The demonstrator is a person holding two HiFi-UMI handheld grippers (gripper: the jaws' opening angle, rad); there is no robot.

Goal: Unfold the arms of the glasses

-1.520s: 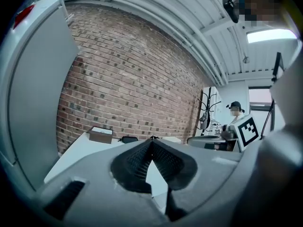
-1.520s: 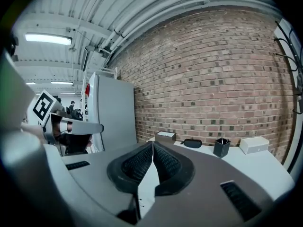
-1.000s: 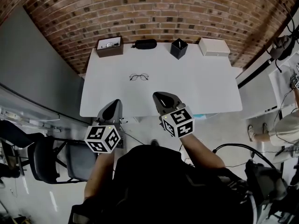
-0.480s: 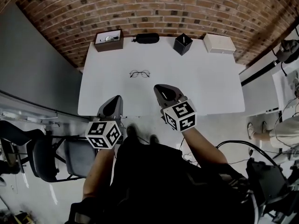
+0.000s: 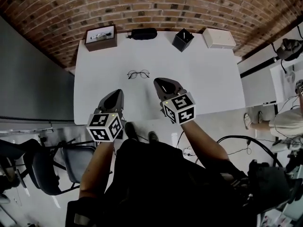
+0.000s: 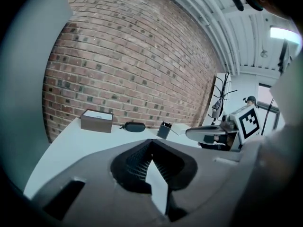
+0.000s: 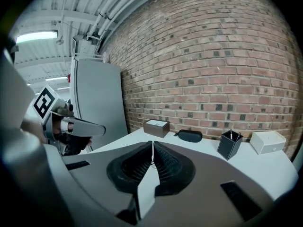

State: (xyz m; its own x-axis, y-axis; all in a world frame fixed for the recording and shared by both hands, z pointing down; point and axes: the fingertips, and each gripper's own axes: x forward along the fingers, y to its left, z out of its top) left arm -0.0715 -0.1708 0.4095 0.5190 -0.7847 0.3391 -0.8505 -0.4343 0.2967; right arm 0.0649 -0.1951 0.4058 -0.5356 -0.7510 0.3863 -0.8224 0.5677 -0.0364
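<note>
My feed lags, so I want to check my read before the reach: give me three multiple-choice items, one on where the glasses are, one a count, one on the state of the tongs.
1. Where are the glasses?
A. lifted in the air
B. lying on the white table, left of its middle
C. gripped by one of the tongs

2. How many things stand in the row by the brick wall?
A. two
B. four
C. six

3. How are the left tongs and right tongs?
A. both shut, empty
B. both wide open
C. left shut on the glasses

1 B: they lie on the bare top, nothing touching them.
2 B: brown box, black case, black pen holder, white box.
3 A: each gripper view shows its pads together, nothing between.
</note>
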